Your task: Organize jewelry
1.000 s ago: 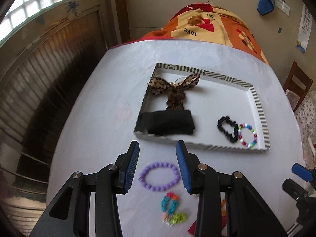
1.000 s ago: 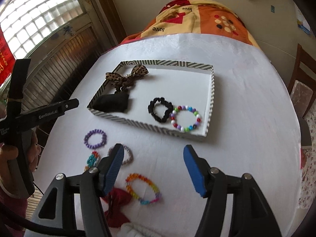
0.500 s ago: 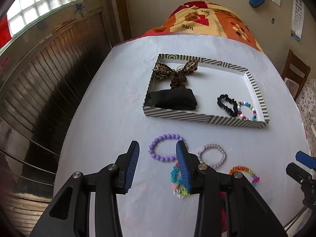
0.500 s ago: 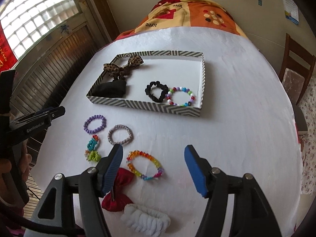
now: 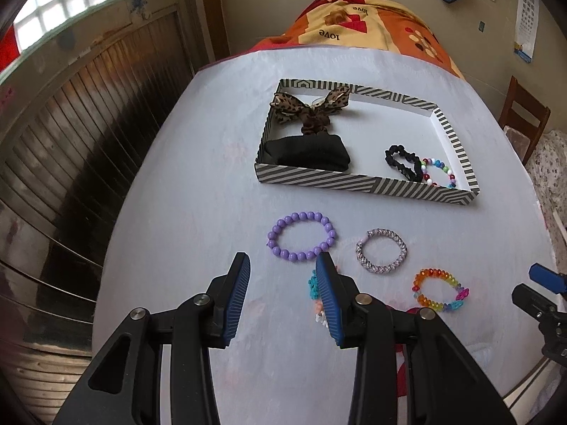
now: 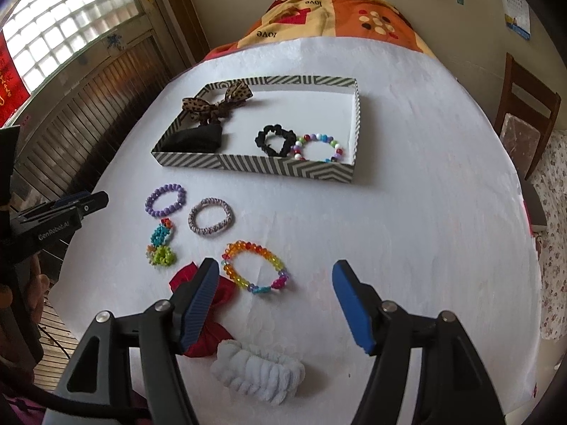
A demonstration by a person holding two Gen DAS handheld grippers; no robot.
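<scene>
Orange blanket (image 6: 340,17) reads "love"; left hand-held gripper (image 6: 88,201) "GenRobot.AI".

Both tongs, left (image 5: 281,265) and right (image 6: 273,272), have drawn back from the striped tray (image 6: 283,170), empty.

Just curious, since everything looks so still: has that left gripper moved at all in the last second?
Yes. The left gripper has pulled back from the striped box; the purple bracelet now lies ahead of its tips.
</scene>
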